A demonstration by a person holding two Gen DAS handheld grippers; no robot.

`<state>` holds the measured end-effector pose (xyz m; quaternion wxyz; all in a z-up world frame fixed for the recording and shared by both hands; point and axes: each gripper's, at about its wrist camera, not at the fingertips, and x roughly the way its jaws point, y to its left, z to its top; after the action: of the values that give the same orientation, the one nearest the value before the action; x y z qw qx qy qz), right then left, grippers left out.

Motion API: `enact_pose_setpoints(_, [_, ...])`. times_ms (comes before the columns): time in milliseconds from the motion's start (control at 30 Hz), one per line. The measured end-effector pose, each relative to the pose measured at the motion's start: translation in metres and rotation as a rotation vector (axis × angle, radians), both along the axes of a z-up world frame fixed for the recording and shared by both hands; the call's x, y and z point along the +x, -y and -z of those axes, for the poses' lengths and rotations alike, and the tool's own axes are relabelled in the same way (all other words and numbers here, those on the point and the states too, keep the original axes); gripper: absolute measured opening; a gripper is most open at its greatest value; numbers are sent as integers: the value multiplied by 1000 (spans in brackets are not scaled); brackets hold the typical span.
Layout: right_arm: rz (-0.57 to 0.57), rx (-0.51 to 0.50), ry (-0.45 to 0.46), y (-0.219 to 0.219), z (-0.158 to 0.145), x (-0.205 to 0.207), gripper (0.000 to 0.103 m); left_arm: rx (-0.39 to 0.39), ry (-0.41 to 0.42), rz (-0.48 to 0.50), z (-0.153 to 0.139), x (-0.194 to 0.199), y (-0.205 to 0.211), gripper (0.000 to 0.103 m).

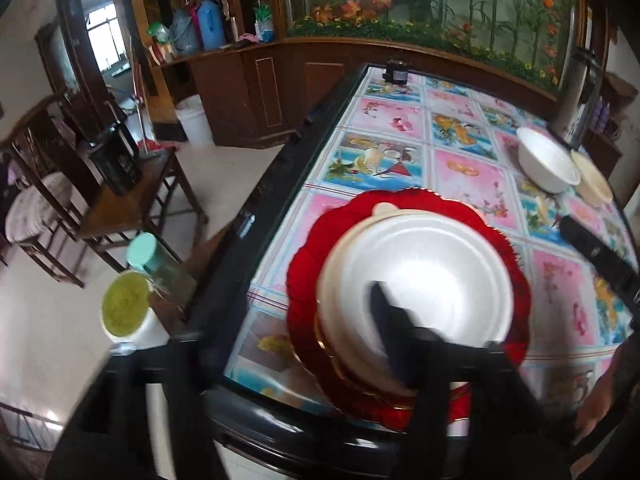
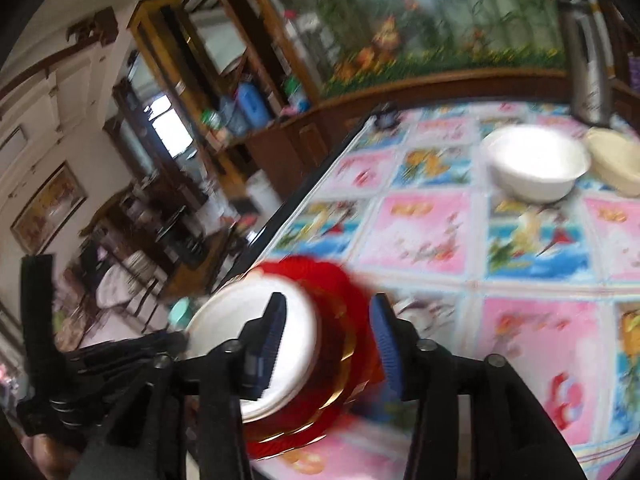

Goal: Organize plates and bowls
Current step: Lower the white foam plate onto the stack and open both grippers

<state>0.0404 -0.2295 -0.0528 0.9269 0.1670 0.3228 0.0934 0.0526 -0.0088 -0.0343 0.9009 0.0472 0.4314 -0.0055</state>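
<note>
A: Stack location?
B: Near table corner. Red scalloped plate (image 1: 516, 280) at bottom on patterned tablecloth (image 1: 468, 172), gold-rimmed plates between, white plate (image 1: 424, 264) on top.

A: Left gripper (image 1: 384, 320)?
B: Low over stack. One blue-padded finger (image 1: 386, 312) lying on white plate's near side; other finger off to the left, not clearly seen. Can't tell how wide, or whether gripping anything.

A: Right gripper (image 2: 328, 340)?
B: Fingers spread wide, nothing between pads. Left pad (image 2: 272, 344) in front of white plate (image 2: 296, 344), right pad (image 2: 386, 348) past red plate's (image 2: 344, 280) edge. Straddling stack's rim, maybe — blurry, contact unclear.

A: Bowls?
B: White bowl (image 1: 546, 160) far side of table, upright. Cream bowl (image 1: 592, 178) just beside, looks touching. Also in right view: white (image 2: 536, 162), cream (image 2: 614, 164).

A: Other stuff?
B: Steel thermos (image 1: 576, 104) behind bowls. Small dark object (image 1: 396, 72) at far table edge. Wooden chair (image 1: 48, 184) off left on the floor.
</note>
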Motion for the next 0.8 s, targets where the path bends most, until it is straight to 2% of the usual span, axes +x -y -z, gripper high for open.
enact_pose_setpoints(200, [113,13,59,45,2,-5,50,-70,-7,-21,-2,3,-11,74])
enact_pose_setpoints(400, [221,32,55,87,18,-3,51,-81,19,9,-9,0,5,74])
enact_pose_setpoints(567, [285,50,20,110,43,-4,51,-101,30,94,-21,-5,40,74])
enact_pose_setpoints(667, [289,120,-17,123,50,-3,51,-103,20,160,-26,-5,69,74])
enact_pose_setpoints(800, [284,132,-24,132,49,-5,51,-153,-48,248,-28,8,109,74])
